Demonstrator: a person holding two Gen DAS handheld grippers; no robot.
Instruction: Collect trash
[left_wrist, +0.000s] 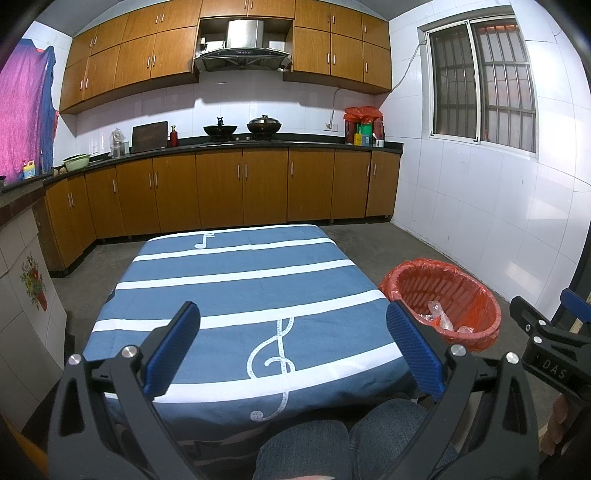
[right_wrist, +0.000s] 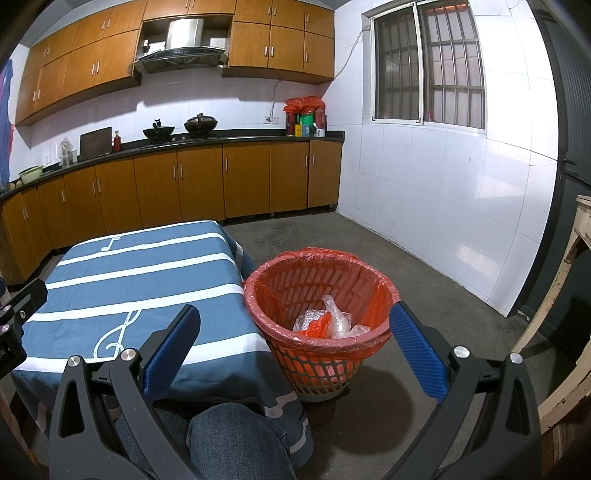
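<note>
Your knees (left_wrist: 354, 439) hide the table's (left_wrist: 240, 295) near edge; both the left gripper (left_wrist: 293, 349) and the right gripper (right_wrist: 295, 349) gape empty, and the basket's (right_wrist: 321, 354) crumpled plastic (right_wrist: 332, 319) is possibly bubble wrap.

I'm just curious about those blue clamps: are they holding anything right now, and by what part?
Nothing is held. The left gripper and right gripper both stand open with empty space between their pads. The trash lies in the red basket.

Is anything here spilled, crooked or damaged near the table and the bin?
Nothing stands out. The trash lies inside the upright red bin, its liner folded over the rim, and the tablecloth lies flat.
</note>
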